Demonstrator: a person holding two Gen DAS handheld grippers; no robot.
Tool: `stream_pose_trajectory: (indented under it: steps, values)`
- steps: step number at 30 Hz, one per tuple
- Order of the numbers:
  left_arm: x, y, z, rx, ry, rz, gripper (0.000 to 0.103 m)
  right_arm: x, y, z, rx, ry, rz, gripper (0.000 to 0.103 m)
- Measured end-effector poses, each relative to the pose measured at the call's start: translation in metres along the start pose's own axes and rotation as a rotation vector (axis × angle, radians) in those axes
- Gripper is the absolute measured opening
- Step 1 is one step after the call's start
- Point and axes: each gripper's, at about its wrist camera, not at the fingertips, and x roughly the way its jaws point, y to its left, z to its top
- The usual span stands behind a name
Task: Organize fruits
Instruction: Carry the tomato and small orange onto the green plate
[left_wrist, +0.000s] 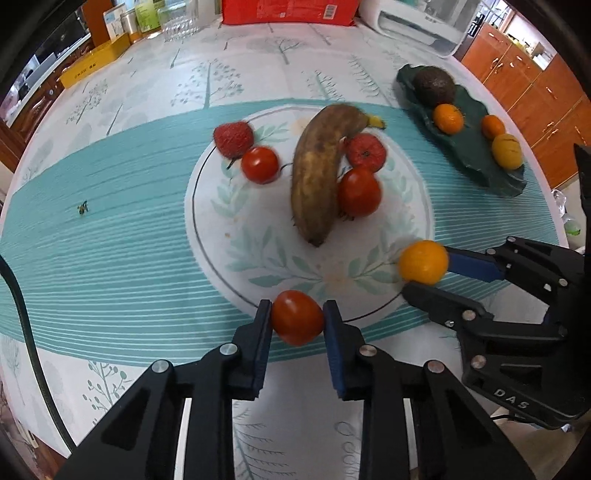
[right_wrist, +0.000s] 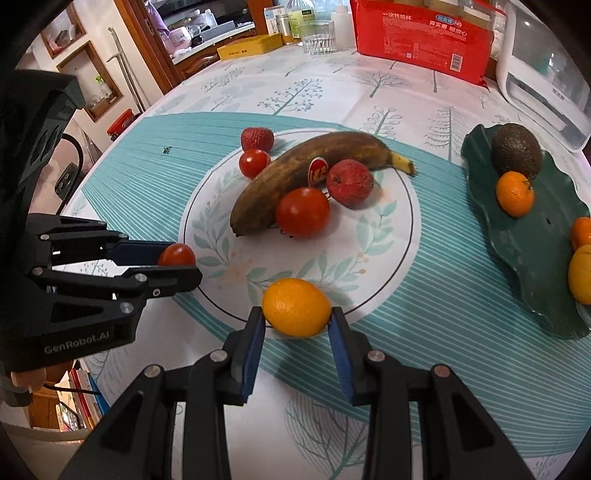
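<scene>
The round white plate with a pale green leaf pattern (left_wrist: 207, 236) is sitting mid-table on the teal striped tablecloth (left_wrist: 110, 229), holding a browned, overripe banana (left_wrist: 317, 173) lying diagonally, a red tomato (left_wrist: 359, 192) and a rough-skinned red fruit (left_wrist: 365, 152) touching the banana's right side, and another small red tomato (left_wrist: 259, 164) with a second rough-skinned red fruit (left_wrist: 233, 139) sitting at the plate's far-left rim. To the right, apart from the plate, the dark green leaf-shaped dish (right_wrist: 524, 251) is carrying a dark brown avocado (right_wrist: 516, 155) at its far end, a small orange mandarin (right_wrist: 514, 194) touching it, and two more orange-yellow citrus fruits at its near right edge, partly cut off. The left gripper (left_wrist: 297, 317) is pinching a small red cherry tomato (left_wrist: 297, 317) between its blue pads over the plate's near-left rim. The right gripper (right_wrist: 296, 308) is clamping a yellow-orange oval citrus fruit (right_wrist: 296, 308) over the plate's near rim. The two grippers are hanging close together at the near side. Bare cloth is lying open between the plate and the dish and left of the plate. At the far table edge a red printed package (right_wrist: 424, 40), a clear ribbed glass (right_wrist: 319, 37) and a white appliance (right_wrist: 546, 77) are standing.
</scene>
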Motion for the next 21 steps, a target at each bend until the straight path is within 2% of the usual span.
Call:
stream_pose_trajectory:
  steps: [10,21]
  values:
    - [-0.040,-0.042,0.029,0.072,-0.096,-0.041,0.026,-0.042,-0.014,0.000,0.023,-0.094,-0.020,0.035]
    - [-0.065,-0.119,0.104,0.243,-0.193,-0.086,0.026,-0.100,-0.077,0.002,0.180,-0.222,-0.131,0.035]
